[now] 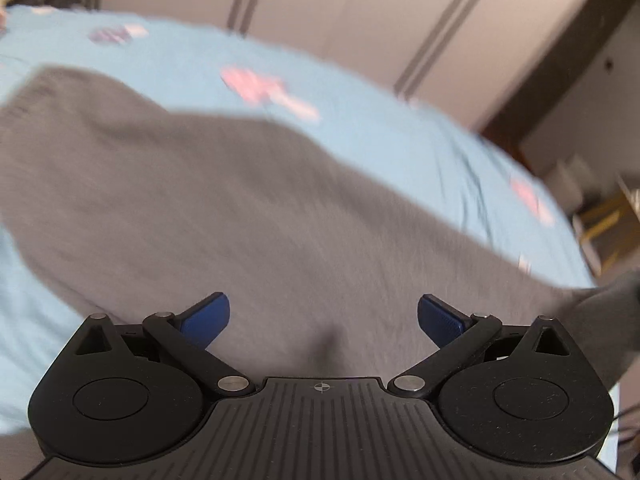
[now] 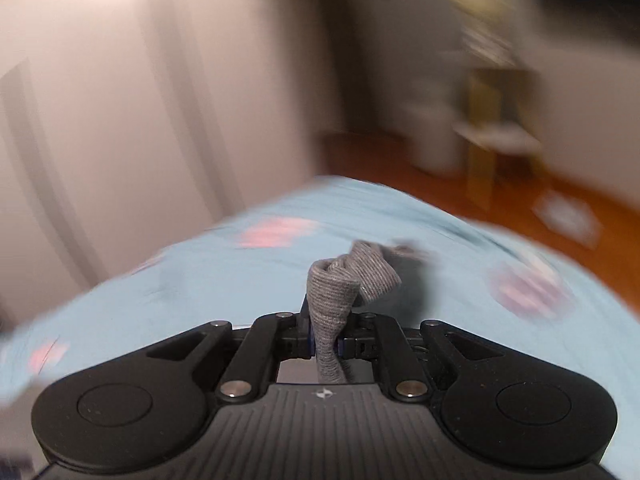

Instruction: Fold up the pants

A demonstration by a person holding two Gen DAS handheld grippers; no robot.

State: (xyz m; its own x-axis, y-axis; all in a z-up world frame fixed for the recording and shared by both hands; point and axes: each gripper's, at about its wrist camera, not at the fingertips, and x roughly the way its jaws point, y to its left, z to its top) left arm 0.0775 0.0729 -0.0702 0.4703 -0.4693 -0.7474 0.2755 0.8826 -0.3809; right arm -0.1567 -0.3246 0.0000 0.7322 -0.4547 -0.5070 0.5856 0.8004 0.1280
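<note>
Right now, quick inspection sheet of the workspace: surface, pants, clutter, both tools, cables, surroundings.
Surface: light blue bedsheet with pink prints.
Job's things: grey knit pants spread on the sheet; one bunched end lifted.
Clutter: nothing seen on the sheet.
Grippers: left tool open above the pants, holding nothing; right tool shut on the bunched end.
Cables: nothing seen.
Surroundings: pale wardrobe doors, wooden floor, blurred furniture.

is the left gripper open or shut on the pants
Open. The left gripper has its blue fingers spread wide above the grey pants, with nothing between them.
</note>
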